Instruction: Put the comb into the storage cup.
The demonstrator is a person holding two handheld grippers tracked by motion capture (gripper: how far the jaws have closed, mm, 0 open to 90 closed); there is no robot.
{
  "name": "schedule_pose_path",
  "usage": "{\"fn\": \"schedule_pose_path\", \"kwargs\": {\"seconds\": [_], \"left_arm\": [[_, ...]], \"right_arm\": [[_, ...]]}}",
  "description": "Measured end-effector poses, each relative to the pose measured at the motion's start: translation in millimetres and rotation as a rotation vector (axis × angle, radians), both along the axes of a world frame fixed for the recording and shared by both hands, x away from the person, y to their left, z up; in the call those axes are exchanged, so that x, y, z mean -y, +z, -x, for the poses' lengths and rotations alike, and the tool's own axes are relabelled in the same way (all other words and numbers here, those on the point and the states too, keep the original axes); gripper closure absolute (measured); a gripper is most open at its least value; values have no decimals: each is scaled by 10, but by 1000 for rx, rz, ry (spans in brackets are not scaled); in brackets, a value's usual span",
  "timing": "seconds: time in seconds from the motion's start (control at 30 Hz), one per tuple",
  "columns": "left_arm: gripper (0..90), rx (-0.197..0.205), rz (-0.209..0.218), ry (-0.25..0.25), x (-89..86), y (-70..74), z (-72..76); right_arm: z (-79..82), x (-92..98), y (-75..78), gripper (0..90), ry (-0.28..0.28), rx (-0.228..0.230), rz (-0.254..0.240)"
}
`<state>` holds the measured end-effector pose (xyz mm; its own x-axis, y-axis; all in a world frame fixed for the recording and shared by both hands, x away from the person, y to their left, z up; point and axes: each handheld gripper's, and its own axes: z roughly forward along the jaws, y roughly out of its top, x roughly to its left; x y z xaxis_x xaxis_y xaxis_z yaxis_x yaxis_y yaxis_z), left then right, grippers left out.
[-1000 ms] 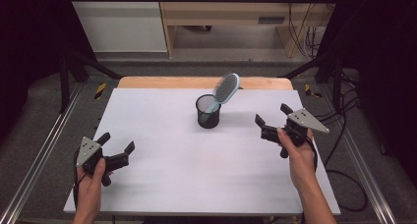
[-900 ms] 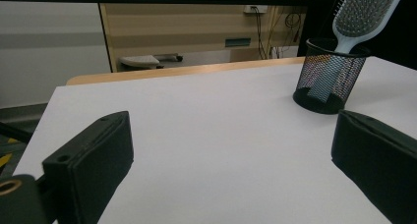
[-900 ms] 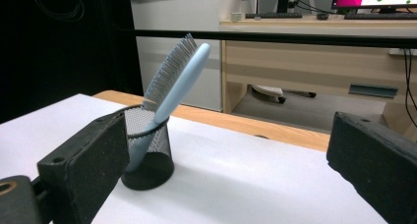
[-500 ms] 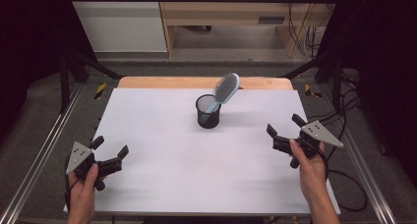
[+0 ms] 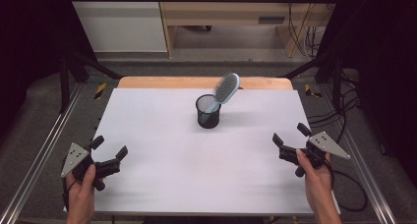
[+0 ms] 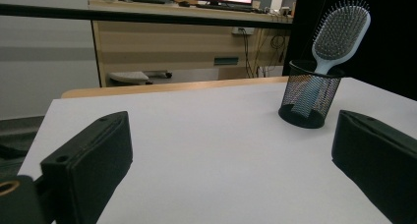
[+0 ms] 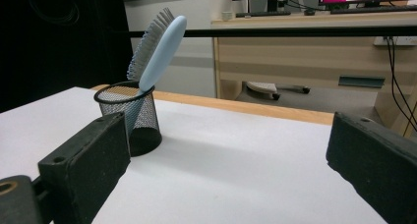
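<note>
- Left gripper [image 5: 107, 152]: near the tabletop's [image 5: 162, 135] left front corner, jaws spread wide, holding nothing.
- Mesh cup [image 5: 208, 111]: stands upright near mid-tabletop toward the far edge; the pale blue hairbrush [image 5: 224, 90] sits handle-down inside, leaning right, apparently against the rim.
- Right gripper [image 5: 290, 133]: near the right edge, jaws wide apart, empty, well apart from the cup.

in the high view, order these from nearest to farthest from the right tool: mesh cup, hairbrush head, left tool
1. Mesh cup, mid-table, up and left of the right tool.
2. Hairbrush head, sticking out above the cup, leaning right; almost level with the cup, so a close call.
3. Left tool, at the table's opposite side.
</note>
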<state>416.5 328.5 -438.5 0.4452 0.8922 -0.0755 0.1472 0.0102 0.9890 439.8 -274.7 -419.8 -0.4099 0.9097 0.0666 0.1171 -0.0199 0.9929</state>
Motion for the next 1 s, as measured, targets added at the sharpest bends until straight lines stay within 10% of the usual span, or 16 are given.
{"fn": "schedule_pose_path", "kwargs": {"seconds": [1.0], "left_arm": [[21,17,-6,-52,98,20,149]], "right_arm": [[167,109,-255,32,29,13,25]]}}
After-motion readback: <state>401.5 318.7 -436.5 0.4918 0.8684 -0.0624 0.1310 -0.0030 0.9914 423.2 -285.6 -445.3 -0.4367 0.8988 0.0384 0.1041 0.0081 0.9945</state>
